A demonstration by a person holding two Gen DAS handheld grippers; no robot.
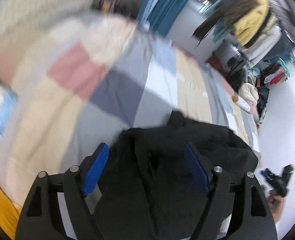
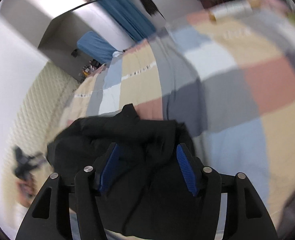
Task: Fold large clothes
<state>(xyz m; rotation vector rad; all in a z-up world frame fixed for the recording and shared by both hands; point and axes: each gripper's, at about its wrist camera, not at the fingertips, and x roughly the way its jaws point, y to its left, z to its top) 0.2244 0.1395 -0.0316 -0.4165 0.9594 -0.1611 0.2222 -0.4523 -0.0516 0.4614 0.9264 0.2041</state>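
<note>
1. Black cloth, a dark garment [image 1: 167, 160], is seen bunched on a patchwork bedspread [image 1: 67, 92] of pink, beige, grey and pale blue squares.
2. The left gripper [image 1: 147, 160] is held with its blue-padded fingers [image 1: 96, 170] spread wide, and the garment lies between and under them (no pad is seen pressed against the fabric).
3. The right gripper [image 2: 147, 164] is likewise held wide apart over the same garment [image 2: 127, 136], with folds of cloth heaped between its blue pads [image 2: 185, 170]; whether any cloth is pinched cannot be told, since the fabric is uniformly black and the picture is blurred.
4. The bedspread [image 2: 227, 92] is shown stretching away beyond the garment in the right wrist view, with a blue curtain [image 2: 127, 18] behind it.
5. A pale bottle [image 1: 241, 102] is seen lying near the far edge of the bed.
6. A yellow and white jacket [image 1: 255, 28] is seen hanging in the background of the left wrist view.
</note>
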